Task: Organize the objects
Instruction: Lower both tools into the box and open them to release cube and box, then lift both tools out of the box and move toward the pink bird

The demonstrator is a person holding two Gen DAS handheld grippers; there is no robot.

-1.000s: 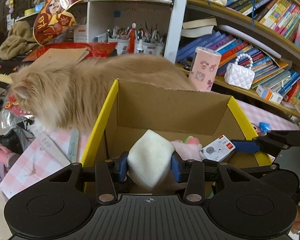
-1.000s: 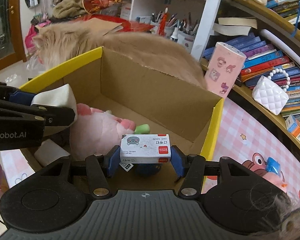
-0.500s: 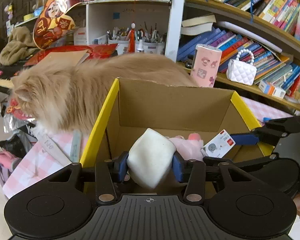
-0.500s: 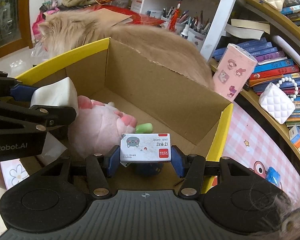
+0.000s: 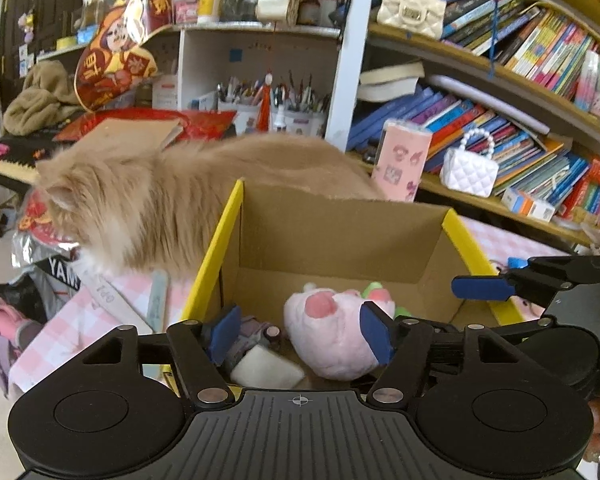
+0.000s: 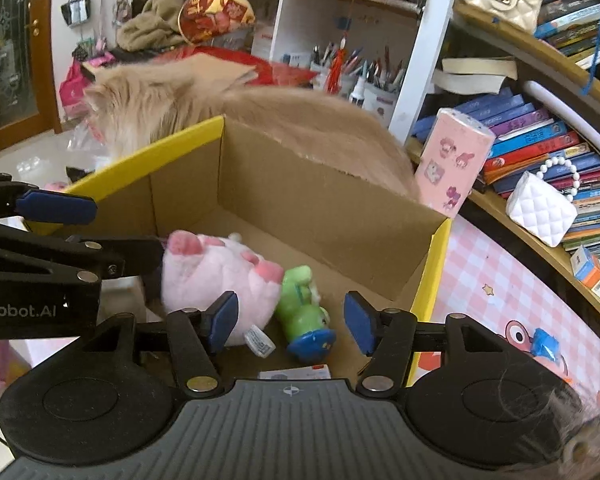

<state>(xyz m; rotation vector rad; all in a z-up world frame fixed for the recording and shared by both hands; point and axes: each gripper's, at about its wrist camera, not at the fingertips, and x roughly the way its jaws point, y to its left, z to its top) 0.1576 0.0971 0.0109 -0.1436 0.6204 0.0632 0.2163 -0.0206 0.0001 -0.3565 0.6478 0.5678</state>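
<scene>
Cluttered bookshelves [image 5: 500, 92] behind; green toy [image 6: 302, 316] lies lengthwise, blue base nearest.

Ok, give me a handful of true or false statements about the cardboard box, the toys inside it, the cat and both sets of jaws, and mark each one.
1. The fluffy pink plush toy lies inside the yellow-edged cardboard box. True.
2. The left gripper is clamped on the white foam block. False: its jaws stand open, and the block lies in the box.
3. The long-haired tan cat sits inside the box. False: it stands outside, behind the box.
4. The right gripper holds nothing. True.
5. The green toy figure with blue feet lies beside the pink plush. True.
</scene>
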